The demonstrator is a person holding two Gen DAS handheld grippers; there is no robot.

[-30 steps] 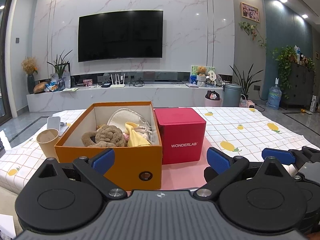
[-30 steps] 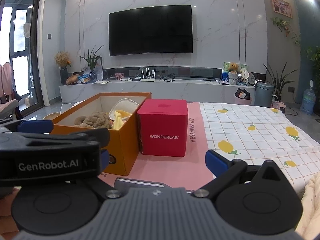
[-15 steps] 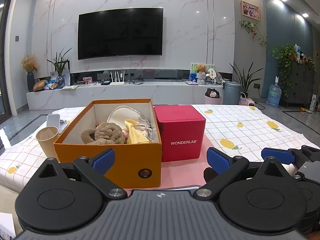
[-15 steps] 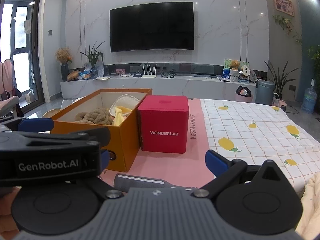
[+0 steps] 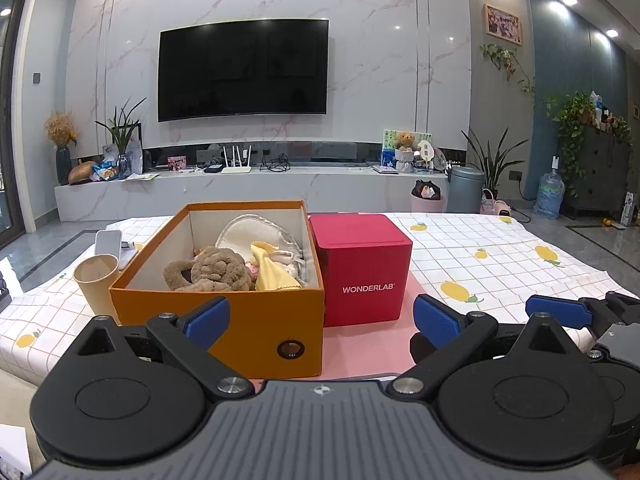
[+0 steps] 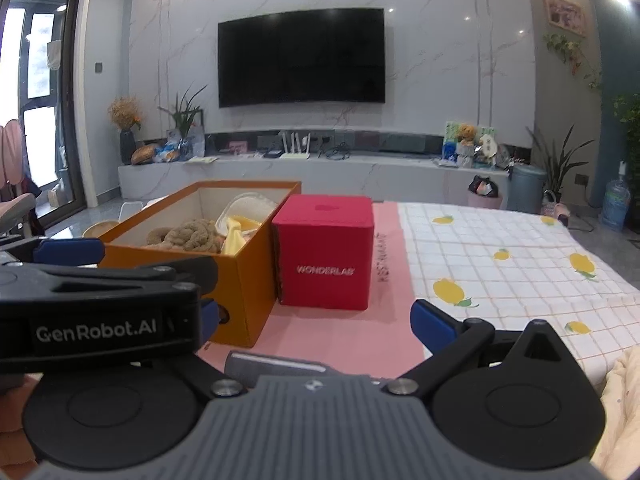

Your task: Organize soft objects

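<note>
The soft things lie together in the orange box (image 5: 224,312), which stands open on the pink mat (image 5: 360,352) on the table (image 5: 500,256). A brown knitted piece (image 5: 212,270) is in the near middle, a yellow cloth (image 5: 274,268) is just to its right, and a white pad (image 5: 256,234) leans against the far wall. I judge they are collected here so that they do not spread over the table, and the missing lid makes it easy to reach in from above.

The red box (image 5: 362,270) stands closed, touching or almost touching the right wall of the orange one (I cannot tell which). A paper cup (image 5: 98,280) stands just beside the left wall.

The long axis of the orange box runs away from the cameras toward the TV wall. Its short end, with a round hole (image 5: 291,348), faces the person. The brown piece lies roughly across the box.

The left tongs (image 5: 320,316) are spread apart and hold nothing; they hover low in front of the box's near end. The right tongs (image 6: 312,320) seem also spread and empty, but the left tool hides one finger there. Both wait outside the box, so the sorting looks mostly done or paused.
</note>
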